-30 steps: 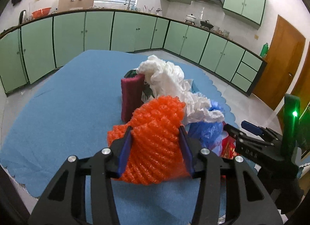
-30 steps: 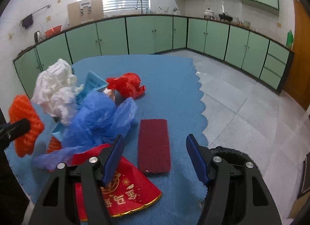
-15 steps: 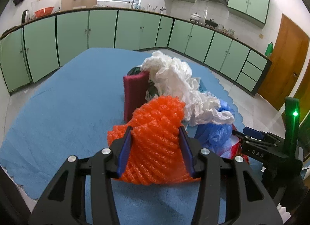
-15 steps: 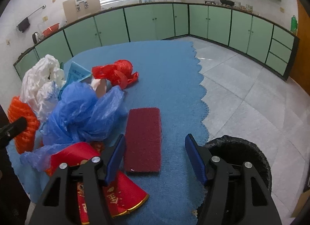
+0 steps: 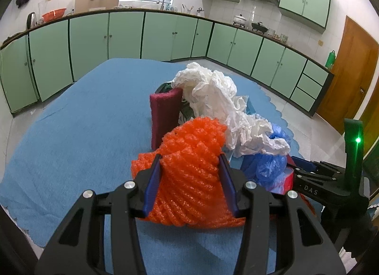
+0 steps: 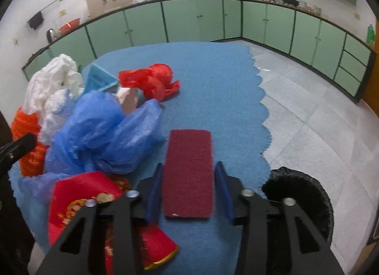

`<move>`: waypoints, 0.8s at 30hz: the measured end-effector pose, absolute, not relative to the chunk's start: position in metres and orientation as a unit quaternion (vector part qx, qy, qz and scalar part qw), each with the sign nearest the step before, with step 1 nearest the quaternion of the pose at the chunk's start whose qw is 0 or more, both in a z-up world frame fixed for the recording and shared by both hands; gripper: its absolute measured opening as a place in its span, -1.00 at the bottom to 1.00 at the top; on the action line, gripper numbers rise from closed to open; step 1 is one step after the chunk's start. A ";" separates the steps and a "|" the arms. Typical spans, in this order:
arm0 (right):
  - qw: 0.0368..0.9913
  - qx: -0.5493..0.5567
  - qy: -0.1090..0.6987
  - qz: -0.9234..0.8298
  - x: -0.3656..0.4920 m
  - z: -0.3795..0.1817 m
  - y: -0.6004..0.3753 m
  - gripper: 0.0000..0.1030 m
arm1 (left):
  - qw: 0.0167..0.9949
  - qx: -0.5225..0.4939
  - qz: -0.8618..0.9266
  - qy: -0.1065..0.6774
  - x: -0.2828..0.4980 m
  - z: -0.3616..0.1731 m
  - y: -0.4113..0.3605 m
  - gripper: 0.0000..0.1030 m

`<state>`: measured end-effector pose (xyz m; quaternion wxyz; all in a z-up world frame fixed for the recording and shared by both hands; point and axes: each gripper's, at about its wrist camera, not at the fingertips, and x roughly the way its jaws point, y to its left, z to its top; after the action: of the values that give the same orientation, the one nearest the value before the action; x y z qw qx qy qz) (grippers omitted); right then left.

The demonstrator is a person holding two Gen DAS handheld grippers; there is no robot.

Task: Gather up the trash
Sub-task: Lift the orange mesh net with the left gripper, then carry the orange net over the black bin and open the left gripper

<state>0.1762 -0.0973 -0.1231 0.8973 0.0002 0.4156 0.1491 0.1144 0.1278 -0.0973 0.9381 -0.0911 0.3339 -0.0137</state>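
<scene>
A blue cloth (image 6: 213,66) is covering the table in a green-cabinet kitchen. The right gripper (image 6: 188,192) is closing around the dark red pad (image 6: 189,175), which is lying flat between its fingers, long axis running away from them; contact looks not quite made. The bin (image 6: 305,194) is sitting just right. The left gripper (image 5: 189,185) is pinching the orange foam net (image 5: 191,168).
</scene>
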 end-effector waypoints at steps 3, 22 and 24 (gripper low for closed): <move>0.898 0.012 0.414 0.148 0.173 -0.119 -0.099 -0.20 | 0.942 -0.090 -0.011 0.323 0.109 -0.092 0.129 -0.12; 0.934 0.046 0.341 0.098 0.121 -0.052 -0.165 -0.20 | 0.960 -0.064 -0.104 0.251 0.078 -0.028 0.061 -0.12; 0.937 0.048 0.336 0.084 0.114 -0.047 -0.179 -0.20 | 0.959 -0.059 -0.130 0.245 0.079 -0.022 0.042 -0.12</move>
<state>0.1136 -0.1790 -0.0473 0.9371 0.0478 0.3355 0.0839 0.0793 0.0415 -0.0224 0.9589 -0.0590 0.2453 -0.1297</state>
